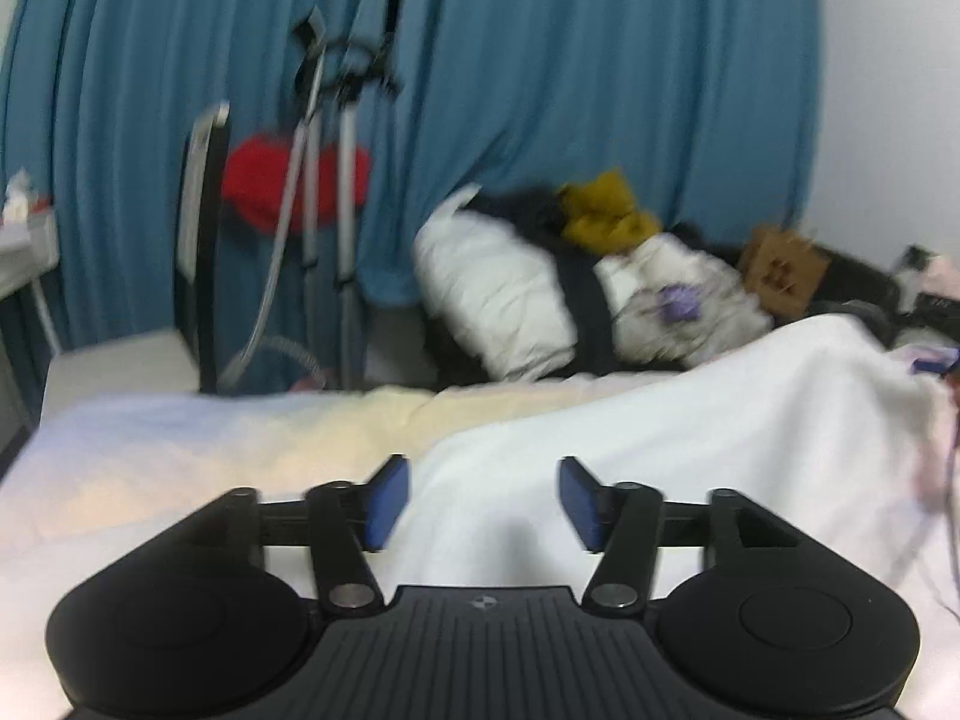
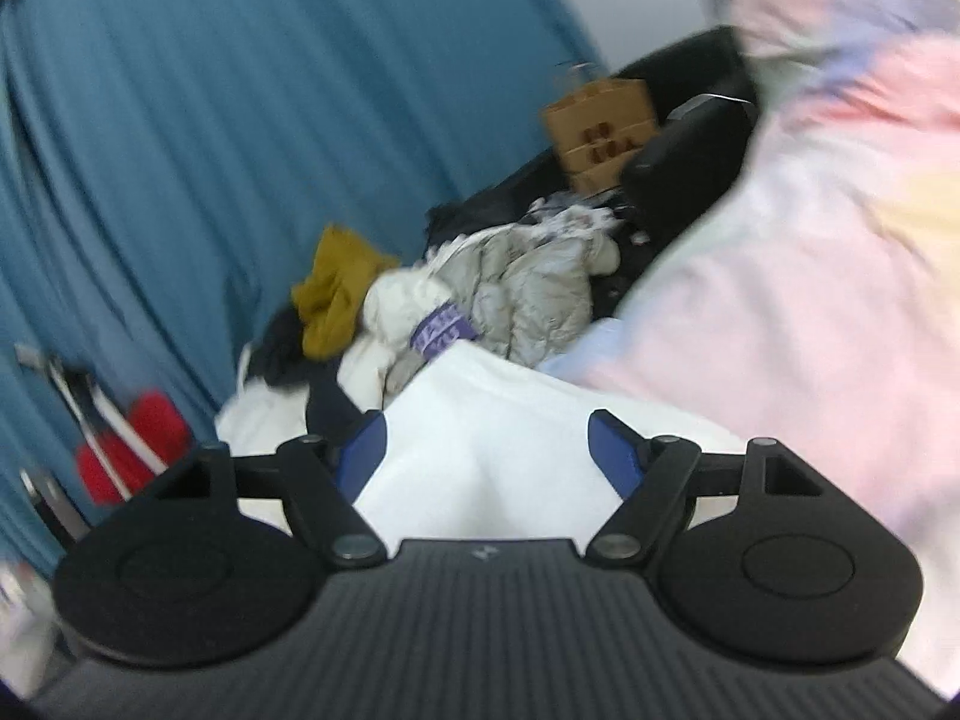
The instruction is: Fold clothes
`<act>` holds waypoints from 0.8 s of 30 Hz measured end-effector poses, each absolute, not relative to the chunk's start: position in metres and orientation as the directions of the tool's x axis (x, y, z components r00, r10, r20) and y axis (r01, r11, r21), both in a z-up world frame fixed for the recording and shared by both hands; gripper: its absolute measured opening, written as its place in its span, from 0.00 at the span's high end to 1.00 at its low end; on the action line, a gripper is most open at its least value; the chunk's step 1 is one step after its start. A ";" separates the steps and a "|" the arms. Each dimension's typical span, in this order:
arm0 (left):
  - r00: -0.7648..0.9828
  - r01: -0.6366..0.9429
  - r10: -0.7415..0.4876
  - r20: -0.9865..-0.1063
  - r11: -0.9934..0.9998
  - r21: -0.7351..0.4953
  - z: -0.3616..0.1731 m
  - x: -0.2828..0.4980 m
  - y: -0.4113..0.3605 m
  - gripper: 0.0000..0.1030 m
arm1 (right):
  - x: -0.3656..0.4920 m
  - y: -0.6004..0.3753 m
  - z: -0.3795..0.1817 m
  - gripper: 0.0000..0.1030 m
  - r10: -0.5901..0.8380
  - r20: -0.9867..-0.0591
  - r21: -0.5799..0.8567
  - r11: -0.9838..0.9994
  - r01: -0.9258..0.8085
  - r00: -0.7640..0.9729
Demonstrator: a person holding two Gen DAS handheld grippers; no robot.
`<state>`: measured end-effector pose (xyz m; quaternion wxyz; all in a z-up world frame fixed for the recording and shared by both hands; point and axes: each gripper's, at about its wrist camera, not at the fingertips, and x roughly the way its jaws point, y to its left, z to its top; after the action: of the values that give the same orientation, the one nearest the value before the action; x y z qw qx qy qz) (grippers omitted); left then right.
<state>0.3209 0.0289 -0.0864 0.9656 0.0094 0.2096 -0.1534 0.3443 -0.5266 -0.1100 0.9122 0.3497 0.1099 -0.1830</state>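
A white garment [image 1: 690, 438] lies spread on the bed's pastel cover [image 1: 198, 444]. My left gripper [image 1: 485, 501] is open just above the garment, its blue pads [image 1: 387, 501] apart with white cloth showing between them. In the right wrist view the same white garment [image 2: 486, 420] lies under and between the jaws of my right gripper [image 2: 487, 457], which is open too. The cloth bulges up between the blue pads [image 2: 612, 456], and neither gripper pinches it. Both views are blurred by motion.
A heap of clothes [image 1: 540, 288] lies at the bed's far end: white padded jackets, a mustard item [image 2: 336, 294], dark pieces, a cardboard box [image 2: 600, 126]. Blue curtains [image 1: 540, 60] hang behind. A garment steamer stand [image 1: 324, 192], a red item [image 1: 264, 180] and a chair stand at left.
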 end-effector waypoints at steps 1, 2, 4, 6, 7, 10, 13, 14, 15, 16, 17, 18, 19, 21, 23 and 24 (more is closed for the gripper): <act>0.861 0.335 -0.322 -0.392 0.941 -0.037 -0.084 0.303 0.024 0.34 | 0.328 -0.527 -0.116 0.24 -0.265 -0.326 0.630 0.655 0.417 0.908; 0.854 0.369 -0.348 -0.386 0.929 -0.024 -0.085 0.286 0.017 0.34 | 0.312 -0.528 -0.126 0.24 -0.268 -0.338 0.667 0.608 0.431 0.902; 0.824 0.441 -0.392 -0.409 0.897 0.030 -0.090 0.258 -0.002 0.34 | 0.295 -0.531 -0.147 0.24 -0.231 -0.380 0.719 0.535 0.443 0.896; 0.790 0.495 -0.400 -0.464 0.863 0.099 -0.097 0.242 -0.026 0.34 | 0.284 -0.531 -0.164 0.25 -0.178 -0.389 0.762 0.490 0.424 0.904; 0.783 0.503 -0.390 -0.484 0.855 0.124 -0.101 0.237 -0.037 0.35 | 0.280 -0.532 -0.170 0.25 -0.154 -0.377 0.780 0.478 0.403 0.913; 0.784 0.496 -0.330 -0.525 0.843 0.211 -0.118 0.236 -0.063 0.41 | 0.288 -0.533 -0.175 0.27 -0.128 -0.358 0.778 0.506 0.371 0.925; 0.782 0.461 -0.259 -0.568 0.852 0.247 -0.137 0.250 -0.080 0.53 | 0.297 -0.534 -0.179 0.31 -0.103 -0.338 0.775 0.533 0.339 0.935; 0.784 0.452 -0.244 -0.571 0.855 0.255 -0.142 0.253 -0.085 0.54 | 0.300 -0.534 -0.181 0.32 -0.094 -0.332 0.774 0.542 0.328 0.939; 0.786 0.442 -0.230 -0.574 0.857 0.263 -0.147 0.256 -0.089 0.56 | 0.303 -0.534 -0.182 0.37 -0.085 -0.325 0.773 0.550 0.317 0.942; 0.795 0.435 -0.215 -0.568 0.854 0.285 -0.150 0.259 -0.094 0.58 | 0.305 -0.534 -0.184 0.49 -0.078 -0.320 0.771 0.558 0.307 0.944; 0.805 0.427 -0.201 -0.559 0.850 0.309 -0.153 0.261 -0.099 0.61 | 0.308 -0.534 -0.185 0.56 -0.091 -0.326 0.764 0.560 0.319 0.941; 0.815 0.420 -0.187 -0.548 0.842 0.338 -0.156 0.264 -0.104 0.68 | 0.310 -0.534 -0.186 0.70 -0.101 -0.332 0.761 0.560 0.329 0.938; 0.826 0.413 -0.174 -0.536 0.834 0.366 -0.159 0.267 -0.108 0.75 | 0.312 -0.535 -0.186 0.82 -0.112 -0.338 0.760 0.553 0.341 0.934; 0.833 0.402 -0.162 -0.529 0.835 0.377 -0.163 0.270 -0.114 0.89 | 0.309 -0.536 -0.183 0.89 -0.133 -0.326 0.768 0.540 0.344 0.936; 0.837 0.398 -0.166 -0.522 0.838 0.372 -0.162 0.271 -0.115 0.93 | 0.306 -0.535 -0.176 0.93 -0.162 -0.309 0.764 0.544 0.346 0.937; 0.838 0.402 -0.179 -0.516 0.842 0.361 -0.159 0.270 -0.113 0.94 | 0.304 -0.535 -0.170 0.94 -0.180 -0.298 0.757 0.554 0.346 0.938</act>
<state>0.2697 -0.1128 -0.1591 0.9296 0.2340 0.2382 -0.1560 0.3040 -0.5345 -0.1701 0.8766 0.4476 0.0931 -0.1501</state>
